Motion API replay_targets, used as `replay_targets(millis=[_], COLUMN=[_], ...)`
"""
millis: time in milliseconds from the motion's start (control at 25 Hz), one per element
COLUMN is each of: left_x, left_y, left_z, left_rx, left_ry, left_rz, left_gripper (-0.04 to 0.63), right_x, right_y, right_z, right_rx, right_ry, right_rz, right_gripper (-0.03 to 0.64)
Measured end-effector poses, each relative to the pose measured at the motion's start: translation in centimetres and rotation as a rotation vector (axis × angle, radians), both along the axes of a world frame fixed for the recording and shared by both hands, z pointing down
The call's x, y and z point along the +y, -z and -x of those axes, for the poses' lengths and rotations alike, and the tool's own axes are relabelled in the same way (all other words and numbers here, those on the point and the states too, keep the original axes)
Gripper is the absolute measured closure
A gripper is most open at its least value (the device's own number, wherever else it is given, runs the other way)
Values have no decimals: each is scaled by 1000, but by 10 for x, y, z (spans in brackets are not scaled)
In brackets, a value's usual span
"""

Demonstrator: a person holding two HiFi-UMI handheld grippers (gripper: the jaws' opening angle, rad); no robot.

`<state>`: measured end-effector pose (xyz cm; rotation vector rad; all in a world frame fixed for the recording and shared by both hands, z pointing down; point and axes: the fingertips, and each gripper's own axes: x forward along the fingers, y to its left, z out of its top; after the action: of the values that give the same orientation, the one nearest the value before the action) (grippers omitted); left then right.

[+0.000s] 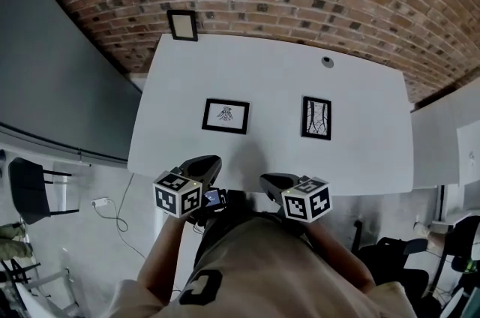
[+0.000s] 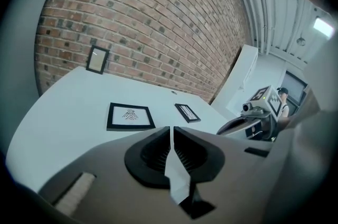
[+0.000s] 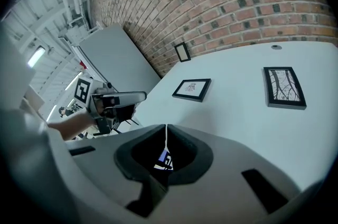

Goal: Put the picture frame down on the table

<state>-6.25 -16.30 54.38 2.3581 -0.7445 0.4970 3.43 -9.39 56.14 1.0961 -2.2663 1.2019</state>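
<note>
Two black picture frames lie flat on the white table (image 1: 360,159): a landscape one with a small drawing (image 1: 226,116) (image 2: 130,115) (image 3: 191,89) and a portrait one with a branch drawing (image 1: 316,118) (image 2: 187,112) (image 3: 285,86). A third frame (image 1: 182,25) (image 2: 97,59) (image 3: 182,52) stands upright at the table's far edge against the brick wall. My left gripper (image 1: 213,161) (image 2: 172,130) hovers at the near table edge, shut and empty. My right gripper (image 1: 266,178) (image 3: 166,130) is beside it, also shut with nothing held. Both are well short of the frames.
A small round grey fitting (image 1: 328,61) sits near the table's far right. A dark grey panel (image 1: 52,76) runs along the left side, with a black chair (image 1: 30,189) and a cable (image 1: 112,208) on the floor below it.
</note>
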Motion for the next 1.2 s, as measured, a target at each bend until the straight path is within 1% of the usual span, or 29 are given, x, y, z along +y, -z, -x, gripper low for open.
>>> replay_targets(millis=[160,280,440,640,920,1080,1200], left_x=[14,25,41,56,69,78,92], left_y=[6,12,16,15,22,21,20], left_z=[-14,-27,-42,-49,-63,-76,-88], left_rx=[-25,-28,-29,-21,-39,-56,-64], left_ry=[3,0,-37,-40,-75,-104,-125], left_rz=[-12,-23,-45,-46,-59,-67,-67], left_gripper=[575,575,575,575,575,575,575], right_x=[9,16,23,36,60,73,85], right_y=[5,9,12,12,12,6,6], right_z=[-20,-35,-49,-59,-63,-74,-84], right_rx=[-45,-65,-70,-86,-74,-96,-99], right_ry=[-45,-69,-93,-118,-96,-141,-162], right_rz=[-9,-15,-36,-47,-53,-32,-36], right_gripper=[609,611,612,612,612,611,611])
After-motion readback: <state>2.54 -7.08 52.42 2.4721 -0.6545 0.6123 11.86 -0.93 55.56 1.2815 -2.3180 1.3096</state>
